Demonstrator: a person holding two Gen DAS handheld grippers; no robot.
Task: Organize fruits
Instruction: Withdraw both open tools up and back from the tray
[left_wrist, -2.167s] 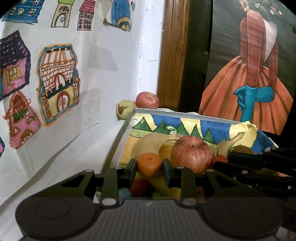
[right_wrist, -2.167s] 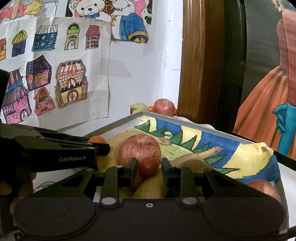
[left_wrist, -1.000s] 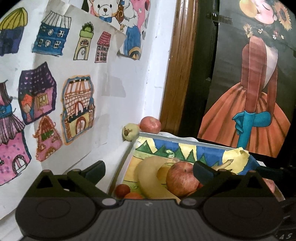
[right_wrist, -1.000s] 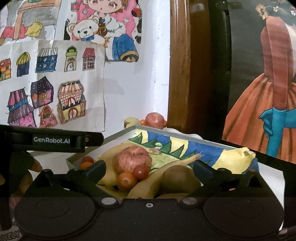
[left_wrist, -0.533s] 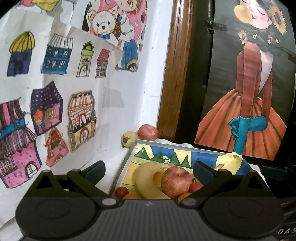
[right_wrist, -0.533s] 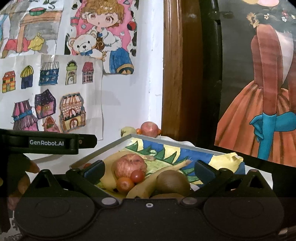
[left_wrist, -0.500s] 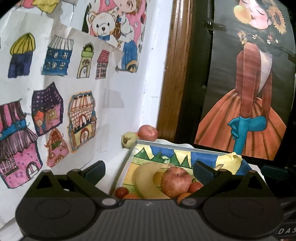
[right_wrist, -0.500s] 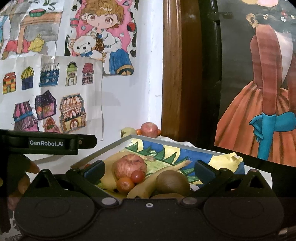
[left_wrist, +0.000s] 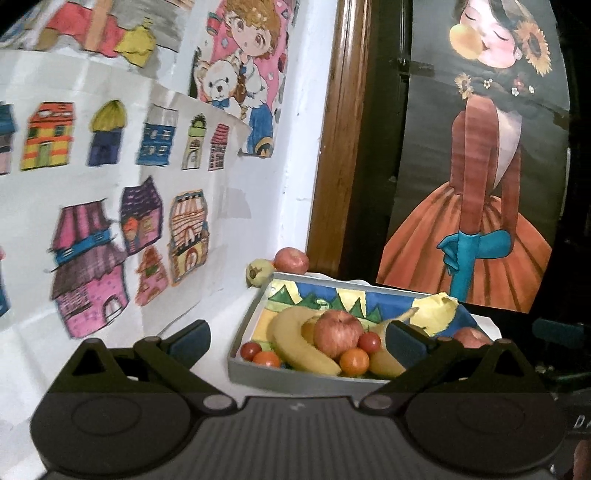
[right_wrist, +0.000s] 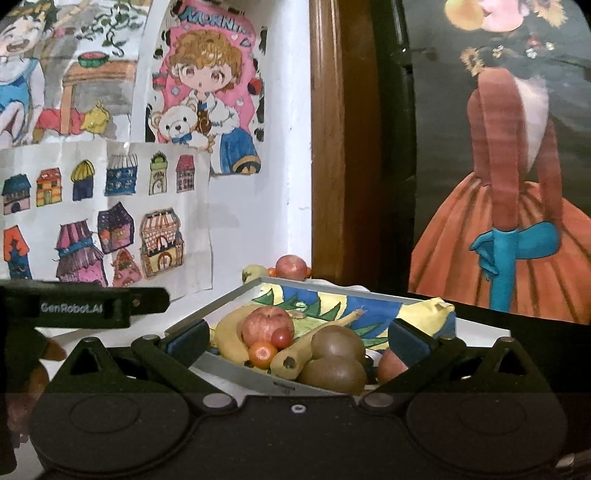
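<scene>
A grey tray (left_wrist: 295, 378) (right_wrist: 236, 367) lined with a painted sheet holds the fruit. In it lie a banana (left_wrist: 299, 345) (right_wrist: 229, 339), a red apple (left_wrist: 338, 332) (right_wrist: 266, 325), small oranges (left_wrist: 354, 361) (right_wrist: 262, 353), small tomatoes (left_wrist: 251, 350) (right_wrist: 281, 338) and two brown kiwis (right_wrist: 334, 360). My left gripper (left_wrist: 295, 338) stands open in front of the tray, nothing between its fingers. My right gripper (right_wrist: 295, 338) is open too, held back from the tray's near corner. The left gripper's body (right_wrist: 85, 308) shows at the left of the right wrist view.
Behind the tray, in the wall corner, sit another red apple (left_wrist: 291, 260) (right_wrist: 291, 266) and a yellowish fruit (left_wrist: 258, 271) (right_wrist: 253, 273). Children's drawings cover the white wall (left_wrist: 110, 206) on the left. A wooden door frame (left_wrist: 340, 147) and a painting of a figure in an orange dress (left_wrist: 472, 229) stand behind.
Both grippers let go of their small fruits, an orange and a tomato, into the tray, opened wide and drew back and upward; the tray now looks smaller and farther.
</scene>
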